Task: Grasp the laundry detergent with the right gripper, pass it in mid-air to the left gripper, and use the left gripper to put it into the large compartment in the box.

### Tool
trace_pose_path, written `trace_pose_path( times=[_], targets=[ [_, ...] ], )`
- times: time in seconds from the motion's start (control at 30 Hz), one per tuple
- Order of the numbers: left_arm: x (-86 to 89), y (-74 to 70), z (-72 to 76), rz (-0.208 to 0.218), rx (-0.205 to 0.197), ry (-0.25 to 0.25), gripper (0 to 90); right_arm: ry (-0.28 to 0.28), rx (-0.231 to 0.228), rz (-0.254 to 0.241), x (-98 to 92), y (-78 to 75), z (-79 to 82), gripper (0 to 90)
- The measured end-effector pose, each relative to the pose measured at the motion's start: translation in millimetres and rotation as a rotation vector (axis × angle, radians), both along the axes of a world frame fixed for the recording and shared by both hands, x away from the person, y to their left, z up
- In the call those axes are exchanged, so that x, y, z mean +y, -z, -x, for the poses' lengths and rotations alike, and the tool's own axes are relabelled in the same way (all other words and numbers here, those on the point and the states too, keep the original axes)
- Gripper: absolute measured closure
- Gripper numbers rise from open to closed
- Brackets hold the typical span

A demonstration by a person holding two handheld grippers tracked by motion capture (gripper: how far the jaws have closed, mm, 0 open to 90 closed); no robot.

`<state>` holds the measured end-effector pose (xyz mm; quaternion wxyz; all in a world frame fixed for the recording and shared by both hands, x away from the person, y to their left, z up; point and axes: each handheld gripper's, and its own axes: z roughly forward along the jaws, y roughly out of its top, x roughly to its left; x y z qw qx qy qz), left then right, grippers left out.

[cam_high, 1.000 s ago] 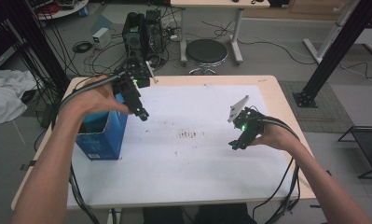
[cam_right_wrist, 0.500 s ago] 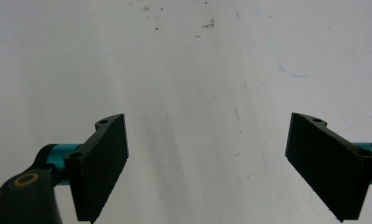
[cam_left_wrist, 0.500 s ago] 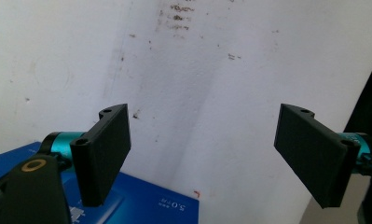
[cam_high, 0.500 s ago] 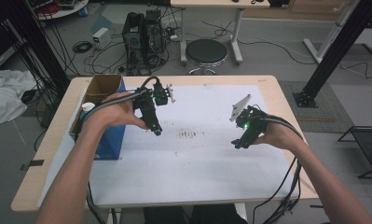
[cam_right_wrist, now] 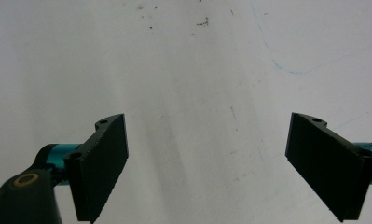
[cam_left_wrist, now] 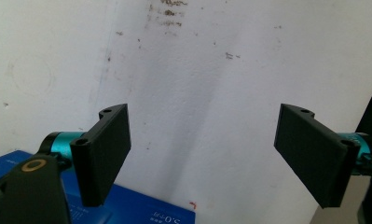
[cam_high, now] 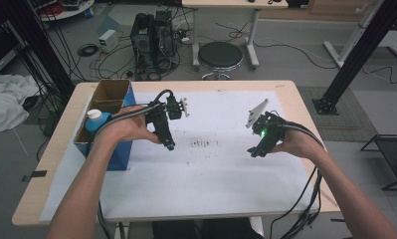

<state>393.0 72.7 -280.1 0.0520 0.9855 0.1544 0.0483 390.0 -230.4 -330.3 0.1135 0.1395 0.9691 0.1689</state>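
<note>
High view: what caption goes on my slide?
Two open grippers, left gripper and right gripper, over a white table beside a blue box.

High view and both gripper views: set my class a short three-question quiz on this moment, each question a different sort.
1. True or false: the left tool grips the bottle.
2. Where does the bottle stand? A) in the blue box B) on the white sheet C) on the stool
3. Fill in: the right tool has its jaws ____.

Key: 1 false, its jaws are apart and empty; 2 A; 3 open.
</note>
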Motion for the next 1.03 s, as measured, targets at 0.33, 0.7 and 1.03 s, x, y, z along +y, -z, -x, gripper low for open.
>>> trace_pose_path(
  times=[0.33, 0.7, 1.03],
  targets=[
    [0.7, -4.2, 6.9, 0.014, -0.005, 0.004, 18.7, -0.005, -0.008, 0.001, -0.8, -5.5, 7.1, 12.3],
    [-1.0, -3.2, 6.1, 0.008, 0.005, 0.006, 18.7, -0.003, -0.012, 0.006, -1.2, -7.1, 6.5, 12.3],
    [-0.6, -3.7, 8.9, 0.015, -0.006, 0.008, 18.7, -0.013, -0.015, 0.006, -1.3, -7.1, 6.5, 12.3]
  ],
)
